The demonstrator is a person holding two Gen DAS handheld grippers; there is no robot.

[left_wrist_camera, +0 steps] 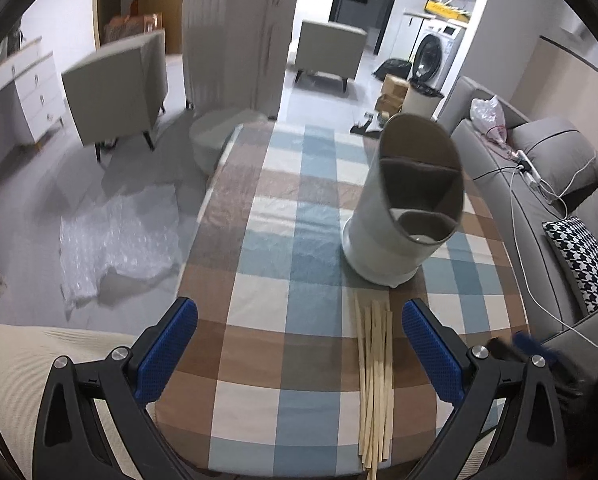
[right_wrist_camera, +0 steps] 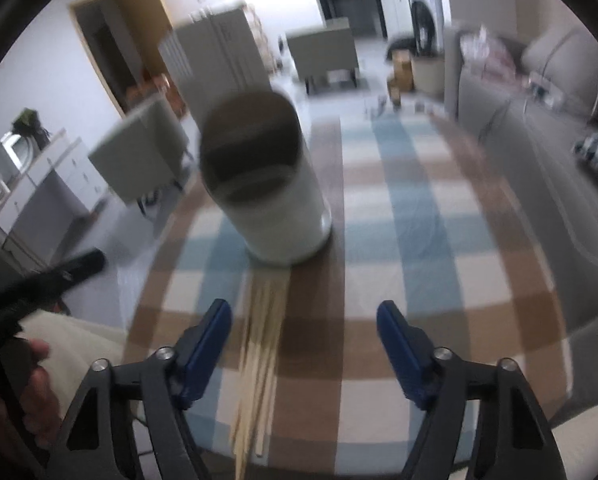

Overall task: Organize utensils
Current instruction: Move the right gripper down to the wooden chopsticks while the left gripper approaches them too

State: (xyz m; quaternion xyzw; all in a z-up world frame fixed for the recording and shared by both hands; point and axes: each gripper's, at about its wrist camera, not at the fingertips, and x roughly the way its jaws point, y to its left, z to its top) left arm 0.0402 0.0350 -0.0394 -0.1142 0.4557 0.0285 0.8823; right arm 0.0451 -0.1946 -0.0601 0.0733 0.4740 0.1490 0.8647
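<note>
A bundle of pale wooden chopsticks (left_wrist_camera: 373, 380) lies lengthwise on the checked tablecloth (left_wrist_camera: 283, 280), just in front of a grey cylindrical utensil holder (left_wrist_camera: 407, 208) with inner compartments. My left gripper (left_wrist_camera: 299, 328) is open and empty, above the cloth, with the chopsticks just inside its right finger. In the blurred right wrist view, the chopsticks (right_wrist_camera: 261, 356) and holder (right_wrist_camera: 265, 184) sit ahead. My right gripper (right_wrist_camera: 303, 324) is open and empty, with the chopsticks near its left finger.
A grey sofa (left_wrist_camera: 547, 200) with a houndstooth cushion (left_wrist_camera: 583, 260) and cables runs along the right. Grey armchairs (left_wrist_camera: 119, 84), a folded mattress (left_wrist_camera: 239, 36) and bubble wrap (left_wrist_camera: 115, 240) stand on the floor to the left. The other gripper shows at the left of the right wrist view (right_wrist_camera: 47, 280).
</note>
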